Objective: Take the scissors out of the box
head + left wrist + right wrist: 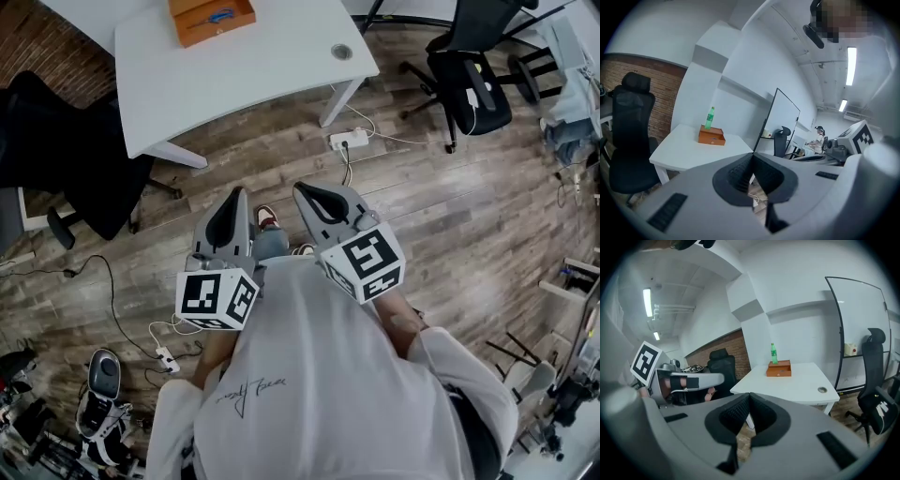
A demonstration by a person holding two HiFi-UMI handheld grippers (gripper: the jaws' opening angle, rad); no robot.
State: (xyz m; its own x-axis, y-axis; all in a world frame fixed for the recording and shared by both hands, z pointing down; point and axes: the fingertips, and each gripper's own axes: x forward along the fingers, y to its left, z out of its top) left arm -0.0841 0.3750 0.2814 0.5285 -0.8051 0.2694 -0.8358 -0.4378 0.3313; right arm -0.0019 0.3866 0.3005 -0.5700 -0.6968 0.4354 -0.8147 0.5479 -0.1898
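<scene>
the left tool (240, 195) and the right tool (302, 190) are both pressed together at the tips with nothing between them. they are held side by side above the wooden plank floor (450, 206), well short of the counter.

far ahead, an open orange wooden box (212, 19) sits on the far part of the white rectangular counter (262, 66). the scissors (221, 16) show only as a small blue shape lying inside the box. a green plastic bottle (709, 117) stands upright just behind the box. a round cable hole (341, 52) is set near the counter's right corner.

a white power strip (348, 140) lies on the floor by the counter's right leg. a black office chair (66, 159) stands to the left and another black office chair (473, 84) to the far right. a red brick wall (661, 93) runs behind the left chair.
</scene>
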